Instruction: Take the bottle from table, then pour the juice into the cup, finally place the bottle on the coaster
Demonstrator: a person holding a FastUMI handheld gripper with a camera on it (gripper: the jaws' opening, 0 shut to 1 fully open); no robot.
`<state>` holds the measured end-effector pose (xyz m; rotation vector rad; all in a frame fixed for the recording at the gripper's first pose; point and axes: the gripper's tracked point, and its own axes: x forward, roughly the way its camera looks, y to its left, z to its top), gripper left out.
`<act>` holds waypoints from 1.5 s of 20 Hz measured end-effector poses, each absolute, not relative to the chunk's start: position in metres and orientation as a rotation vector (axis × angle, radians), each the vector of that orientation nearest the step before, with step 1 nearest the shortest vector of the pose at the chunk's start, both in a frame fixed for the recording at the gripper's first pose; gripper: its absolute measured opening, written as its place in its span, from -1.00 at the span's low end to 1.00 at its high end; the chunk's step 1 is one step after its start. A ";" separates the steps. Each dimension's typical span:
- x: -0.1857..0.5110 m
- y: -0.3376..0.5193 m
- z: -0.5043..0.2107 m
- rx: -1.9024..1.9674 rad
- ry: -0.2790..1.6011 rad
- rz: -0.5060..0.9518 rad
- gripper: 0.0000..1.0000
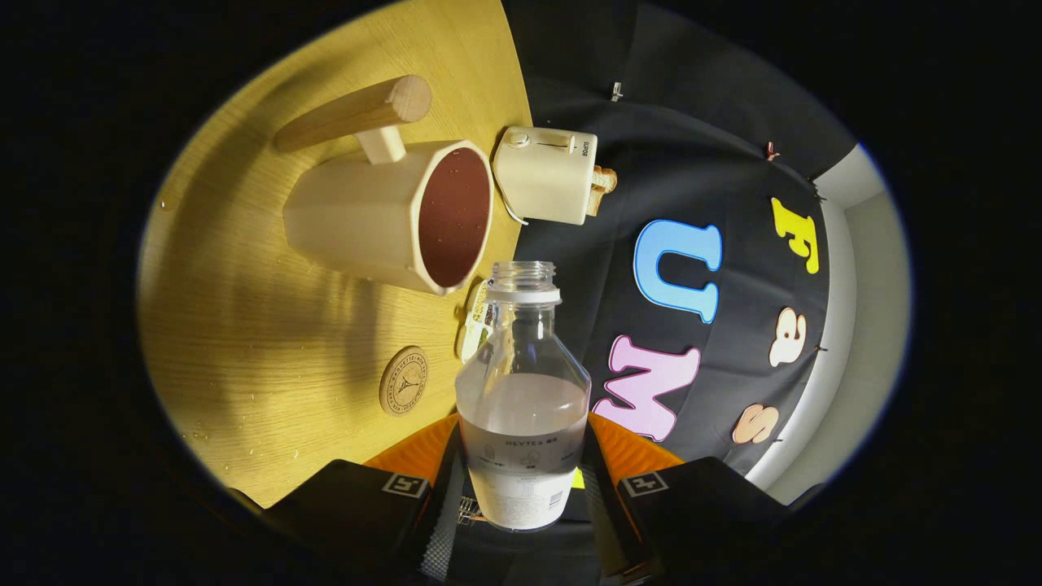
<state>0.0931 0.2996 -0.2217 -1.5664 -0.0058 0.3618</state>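
Observation:
My gripper [521, 472] is shut on a clear, uncapped bottle [522, 382] that holds a pale, cloudy juice; both fingers press on its lower body. The view is rolled sideways, so the bottle is tilted. Just beyond the bottle's mouth stands a cream cup [383, 216] with a wooden bar handle and a dark reddish inside; the mouth sits close to the cup's rim. A round wooden coaster [404, 380] lies on the table [244, 342] near the bottle, on the cup's side of it.
A cream toaster [547, 173] with bread in it stands at the table's far edge, beyond the cup. A small patterned object [473, 325] lies partly hidden behind the bottle's neck. Droplets speckle the wood. The booth's black cloth wall hangs behind.

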 end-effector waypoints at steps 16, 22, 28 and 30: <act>0.102 0.304 -0.219 -1.647 -0.061 0.387 0.41; 0.105 0.308 -0.217 -1.662 -0.087 0.388 0.41; 0.105 0.309 -0.217 -1.676 -0.099 0.391 0.41; 0.107 0.311 -0.216 -1.683 -0.106 0.395 0.41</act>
